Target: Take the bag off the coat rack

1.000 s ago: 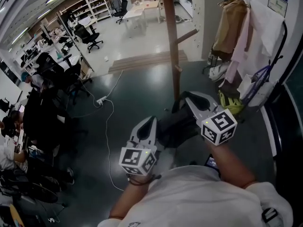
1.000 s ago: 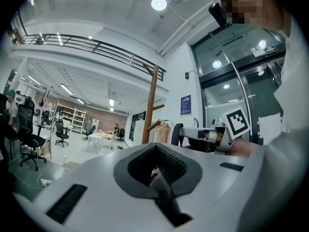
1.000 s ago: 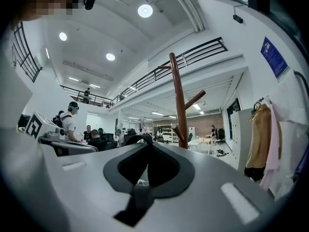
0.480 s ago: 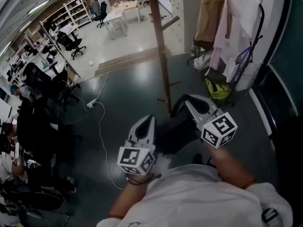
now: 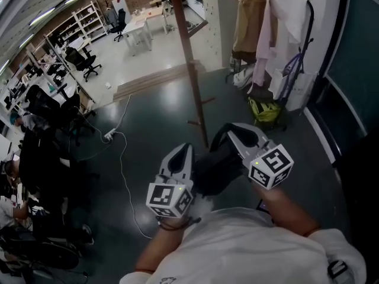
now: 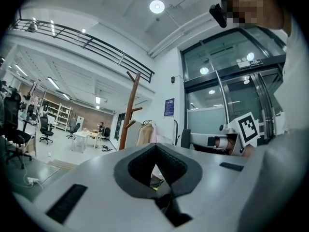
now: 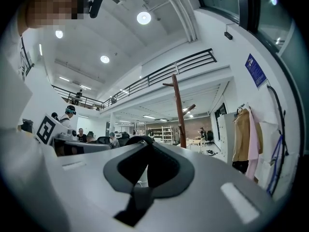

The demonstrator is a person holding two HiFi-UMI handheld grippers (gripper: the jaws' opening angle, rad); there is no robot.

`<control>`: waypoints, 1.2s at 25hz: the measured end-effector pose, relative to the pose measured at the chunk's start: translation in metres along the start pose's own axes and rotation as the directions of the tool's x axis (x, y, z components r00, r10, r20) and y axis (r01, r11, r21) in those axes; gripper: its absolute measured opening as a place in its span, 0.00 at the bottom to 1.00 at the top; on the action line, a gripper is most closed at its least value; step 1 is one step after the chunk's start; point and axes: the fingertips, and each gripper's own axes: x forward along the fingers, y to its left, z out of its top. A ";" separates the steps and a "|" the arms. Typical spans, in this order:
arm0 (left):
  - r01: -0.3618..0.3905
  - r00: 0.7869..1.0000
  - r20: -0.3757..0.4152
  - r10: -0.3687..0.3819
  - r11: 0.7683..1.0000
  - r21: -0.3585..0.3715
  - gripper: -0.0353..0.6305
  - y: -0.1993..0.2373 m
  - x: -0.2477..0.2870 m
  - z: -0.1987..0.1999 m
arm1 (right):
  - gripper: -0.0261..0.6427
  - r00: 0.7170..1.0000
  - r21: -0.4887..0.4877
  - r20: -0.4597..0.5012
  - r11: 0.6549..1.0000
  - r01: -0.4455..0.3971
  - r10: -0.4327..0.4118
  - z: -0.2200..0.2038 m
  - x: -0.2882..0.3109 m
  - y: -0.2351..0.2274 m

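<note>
A black bag (image 5: 216,169) hangs low between my two grippers, off the wooden coat rack (image 5: 188,58). Its black strap (image 5: 220,134) loops up around the tip of my right gripper (image 5: 232,129), which is shut on it. In the right gripper view the strap (image 7: 129,141) arcs over the closed jaws of the right gripper (image 7: 147,143). My left gripper (image 5: 185,149) sits just left of the bag, jaws shut, with nothing seen between them in the left gripper view (image 6: 155,146). The rack pole (image 6: 129,111) stands bare ahead on the dark floor.
Coats hang on a wall rack (image 5: 254,22) at the right, with a yellow-green bag (image 5: 263,110) on the floor below. A white cable and power strip (image 5: 109,136) lie on the floor to the left. People sit at desks (image 5: 35,135) at the far left.
The head view has swung: the coat rack pole and the hanging coats have slid leftward. Both grippers and the black bag keep the same pose in front of me.
</note>
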 end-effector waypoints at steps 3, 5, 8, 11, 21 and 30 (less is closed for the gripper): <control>0.003 1.000 0.006 -0.003 1.000 0.002 0.06 -0.019 -0.006 -0.001 | 0.08 1.000 -0.007 -0.002 1.000 -0.001 0.001 0.001 -0.018 0.005; 0.000 1.000 0.010 0.000 1.000 0.003 0.06 -0.032 -0.010 -0.001 | 0.08 1.000 -0.012 -0.003 1.000 -0.004 0.004 0.003 -0.030 0.008; -0.006 1.000 0.015 0.006 1.000 -0.003 0.06 -0.049 -0.018 0.000 | 0.08 1.000 -0.015 -0.006 1.000 -0.009 0.009 0.007 -0.049 0.014; -0.008 1.000 0.020 0.008 1.000 -0.003 0.06 -0.075 -0.023 -0.001 | 0.07 1.000 -0.013 -0.004 1.000 -0.010 0.010 0.011 -0.074 0.013; -0.060 0.998 0.022 0.060 0.998 -0.001 0.06 -0.144 -0.045 -0.021 | 0.08 1.000 -0.012 -0.003 1.000 0.000 0.000 0.001 -0.158 0.013; -0.072 0.997 0.000 0.072 0.997 0.004 0.06 -0.215 -0.081 -0.054 | 0.08 0.999 0.036 -0.034 0.999 0.011 -0.009 -0.030 -0.234 0.034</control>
